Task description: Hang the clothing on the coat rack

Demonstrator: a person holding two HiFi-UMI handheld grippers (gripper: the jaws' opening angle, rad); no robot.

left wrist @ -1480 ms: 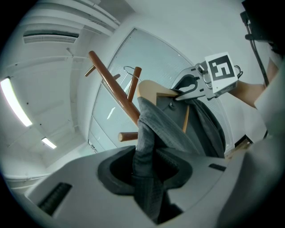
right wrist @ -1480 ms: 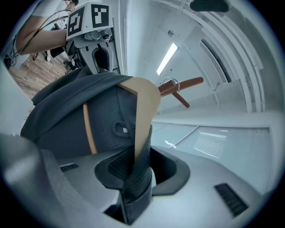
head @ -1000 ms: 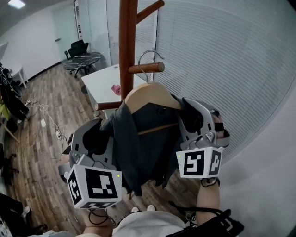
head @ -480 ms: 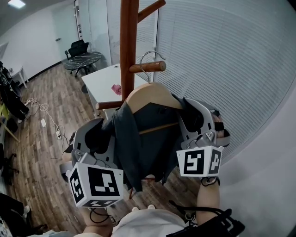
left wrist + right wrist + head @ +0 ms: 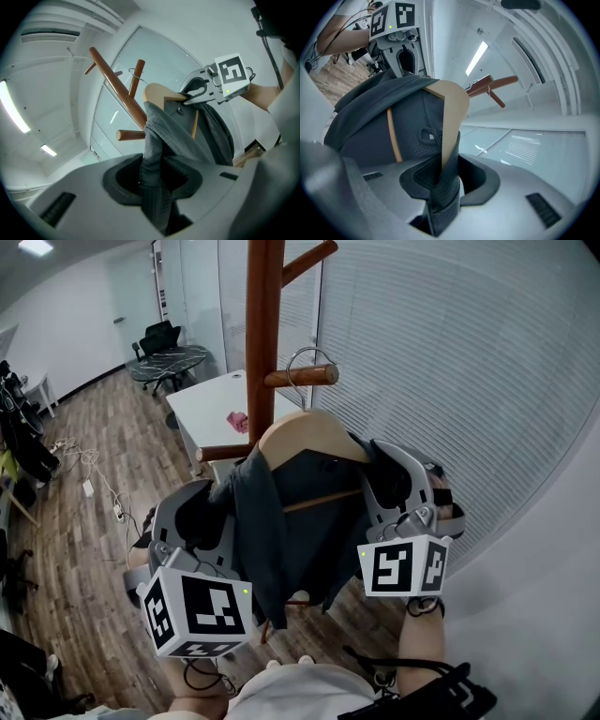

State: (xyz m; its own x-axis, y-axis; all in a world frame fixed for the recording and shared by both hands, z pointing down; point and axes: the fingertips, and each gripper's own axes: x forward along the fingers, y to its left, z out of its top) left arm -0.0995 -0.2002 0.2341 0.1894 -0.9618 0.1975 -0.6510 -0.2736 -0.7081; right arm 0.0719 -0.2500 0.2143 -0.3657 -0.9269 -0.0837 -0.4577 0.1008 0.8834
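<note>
A dark grey garment (image 5: pixel 286 531) is draped on a wooden hanger (image 5: pixel 314 432). The hanger's metal hook (image 5: pixel 302 357) arcs over a peg (image 5: pixel 305 377) of the brown coat rack (image 5: pixel 262 324). My left gripper (image 5: pixel 225 514) is shut on the garment's left side, and grey cloth (image 5: pixel 157 159) fills its jaws. My right gripper (image 5: pixel 375 476) is shut on the hanger's right end (image 5: pixel 451 117), with cloth (image 5: pixel 440 187) wrapped over it. In the left gripper view the rack's pole (image 5: pixel 117 79) and the right gripper (image 5: pixel 206 89) show beyond the garment. The hook's contact with the peg is hard to judge.
Window blinds (image 5: pixel 441 362) stand close behind the rack at right. A lower peg (image 5: pixel 220 453) and an upper one (image 5: pixel 305 261) stick out from the pole. A white table (image 5: pixel 211 404) with a pink thing (image 5: pixel 234 418) stands behind, and chairs (image 5: pixel 159 338) and cables (image 5: pixel 89 465) further left.
The hanger with the garment has crept slightly up and right toward the peg. My left gripper has shifted a little right with it; both grips are unchanged.
</note>
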